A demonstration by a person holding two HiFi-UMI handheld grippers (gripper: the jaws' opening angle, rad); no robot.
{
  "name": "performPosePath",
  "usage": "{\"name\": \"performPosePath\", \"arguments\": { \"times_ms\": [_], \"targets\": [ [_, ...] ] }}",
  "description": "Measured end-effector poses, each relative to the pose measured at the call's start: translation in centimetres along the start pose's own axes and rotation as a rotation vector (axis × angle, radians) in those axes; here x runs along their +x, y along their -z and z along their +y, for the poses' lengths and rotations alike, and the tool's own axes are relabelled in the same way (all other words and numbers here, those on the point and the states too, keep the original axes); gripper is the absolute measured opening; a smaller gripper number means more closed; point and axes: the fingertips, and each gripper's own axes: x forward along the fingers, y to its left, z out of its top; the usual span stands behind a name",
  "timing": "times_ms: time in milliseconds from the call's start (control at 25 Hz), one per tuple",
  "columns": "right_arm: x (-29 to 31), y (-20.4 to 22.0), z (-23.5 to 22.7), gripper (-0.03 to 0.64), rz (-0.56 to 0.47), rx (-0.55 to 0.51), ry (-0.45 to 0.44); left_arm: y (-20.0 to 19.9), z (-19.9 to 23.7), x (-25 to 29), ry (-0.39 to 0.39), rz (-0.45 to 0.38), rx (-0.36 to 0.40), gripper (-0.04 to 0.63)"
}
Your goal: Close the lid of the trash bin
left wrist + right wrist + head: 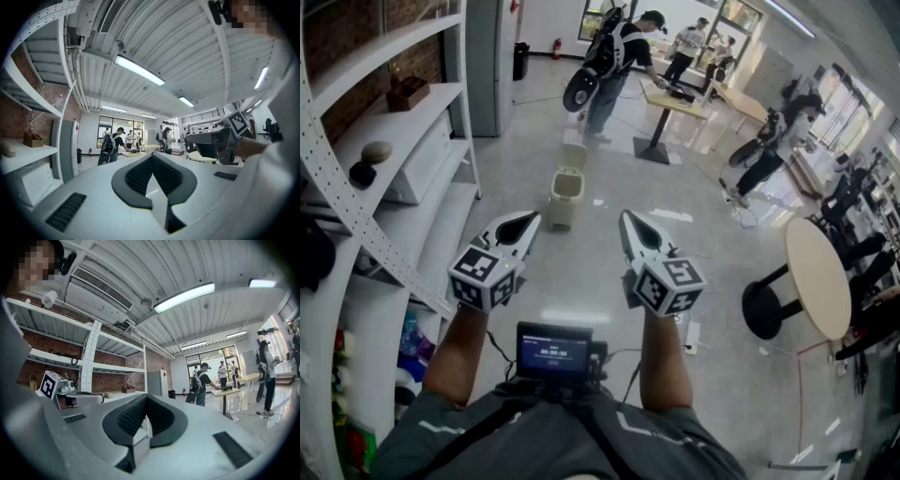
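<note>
Because the floor (609, 281) is bare in front of the person, the way to the task's thing looks unobstructed. The shelves (412, 178) run along the left side, and people work at a table (680, 101) far at the back, well apart from anything the task needs.

The bin (564, 199) stands on the floor straight ahead, just past the end of the shelves and well apart from both grippers. Its lid (573, 156) is tipped up at the back, so the mouth is open and the task is not yet done. The lid probably needs only a push from behind or above to fall forward.

The left gripper (528, 221) and the right gripper (628, 219) are held side by side at about the same height, with their tips aimed towards the bin. This looks like a carrying pose for walking up to it, not a reach. Each gripper's own view shows its jaws clenched tip to tip with nothing between them. That suits the job, since a lid like this can be nudged down with closed jaws and need not be grasped. The first step, I judge, is to get closer to the bin.
</note>
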Motion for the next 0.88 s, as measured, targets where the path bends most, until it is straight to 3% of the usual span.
{"name": "performPosePath", "arguments": {
  "times_ms": [600, 880],
  "targets": [
    [0.8, 0.1, -0.1, 0.011, -0.026, 0.031, 0.026, 1.3, 2.9, -0.4, -0.026, 0.006, -0.040, 0.005],
    [2.2, 0.4, 1.5, 0.011, -0.019, 0.037, 0.024, 2.4, 3.8, -1.0, 0.048, 0.038, -0.083, 0.005]
  ]
}}
